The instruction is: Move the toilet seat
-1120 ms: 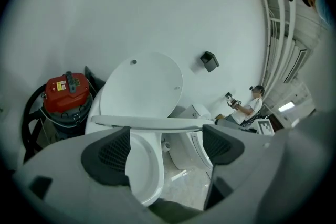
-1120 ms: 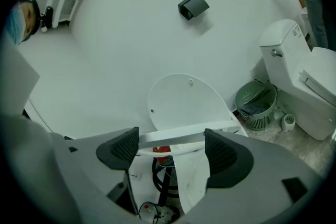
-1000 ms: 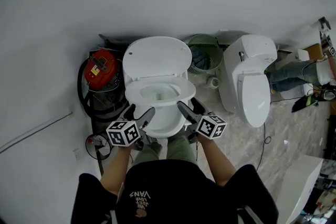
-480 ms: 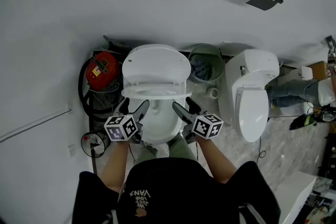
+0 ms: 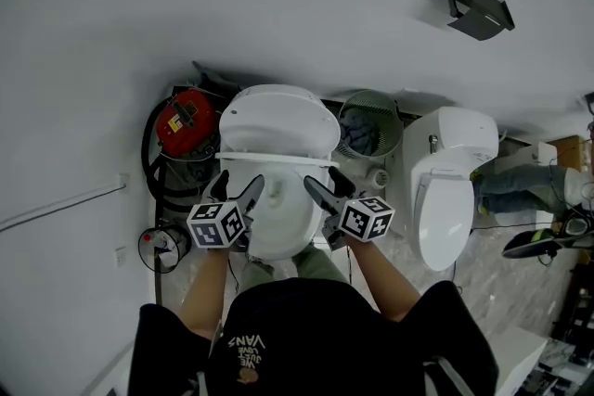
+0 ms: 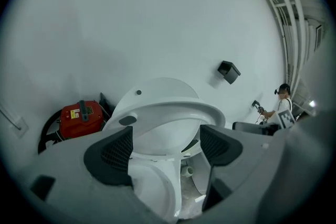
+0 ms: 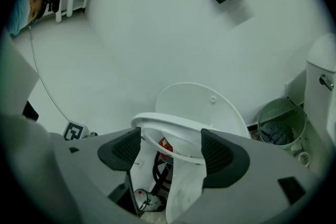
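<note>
The white toilet [image 5: 278, 232] stands against the wall with its lid [image 5: 277, 118] upright. The seat ring [image 5: 278, 159] is tilted up off the bowl and shows nearly edge-on in the head view. My left gripper [image 5: 238, 192] is at the bowl's left front and my right gripper [image 5: 323, 190] at its right front, both under the seat's front edge. In the left gripper view the seat [image 6: 173, 110] arches just above the open jaws [image 6: 167, 147]. In the right gripper view its rim [image 7: 168, 124] crosses between the open jaws [image 7: 170, 147]. Both pairs have just closed slightly, with no pad visibly pressing on the seat.
A red canister with a black hose [image 5: 181, 127] sits left of the toilet. A green mesh bin [image 5: 369, 127] stands to its right, then a second white toilet [image 5: 445, 190]. A black holder [image 5: 478, 6] hangs on the wall. A person's legs [image 5: 520, 185] show at far right.
The seat ring has risen from lying flat on the bowl to a steep tilt. Both grippers have moved up and toward the wall along with its front edge.
</note>
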`<state>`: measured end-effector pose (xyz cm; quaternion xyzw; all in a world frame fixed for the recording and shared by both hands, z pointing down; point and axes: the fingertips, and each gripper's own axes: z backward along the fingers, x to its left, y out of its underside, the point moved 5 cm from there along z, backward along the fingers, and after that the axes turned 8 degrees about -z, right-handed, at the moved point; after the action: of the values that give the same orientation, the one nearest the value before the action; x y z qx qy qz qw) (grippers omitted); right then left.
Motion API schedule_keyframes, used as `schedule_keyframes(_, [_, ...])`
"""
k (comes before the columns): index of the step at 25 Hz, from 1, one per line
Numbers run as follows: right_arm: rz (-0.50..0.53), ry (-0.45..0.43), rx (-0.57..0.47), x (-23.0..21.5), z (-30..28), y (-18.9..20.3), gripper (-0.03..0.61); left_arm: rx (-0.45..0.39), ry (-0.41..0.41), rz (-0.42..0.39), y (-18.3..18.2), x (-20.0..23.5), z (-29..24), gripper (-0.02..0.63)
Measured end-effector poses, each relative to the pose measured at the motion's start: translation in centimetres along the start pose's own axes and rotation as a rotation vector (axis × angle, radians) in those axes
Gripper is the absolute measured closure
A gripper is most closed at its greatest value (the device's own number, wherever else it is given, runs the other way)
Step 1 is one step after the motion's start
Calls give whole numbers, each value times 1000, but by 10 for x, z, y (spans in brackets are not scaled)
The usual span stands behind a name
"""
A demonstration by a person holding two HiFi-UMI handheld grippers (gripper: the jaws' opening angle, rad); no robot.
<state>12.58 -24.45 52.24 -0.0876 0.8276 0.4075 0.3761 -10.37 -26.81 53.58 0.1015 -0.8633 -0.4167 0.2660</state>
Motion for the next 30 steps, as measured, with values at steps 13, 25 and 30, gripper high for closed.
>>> schedule_keyframes(13, [69, -4, 14, -13, -31, -38, 232, -80, -159, 2, -10, 13, 15, 389])
schedule_keyframes(25, [120, 16, 22, -23, -54, -59, 232, -124, -225, -5, -16, 13, 32, 503])
schedule_keyframes(30, [133, 25, 22, -29, -63, -68, 231, -135, -255, -23, -18, 14, 41, 557])
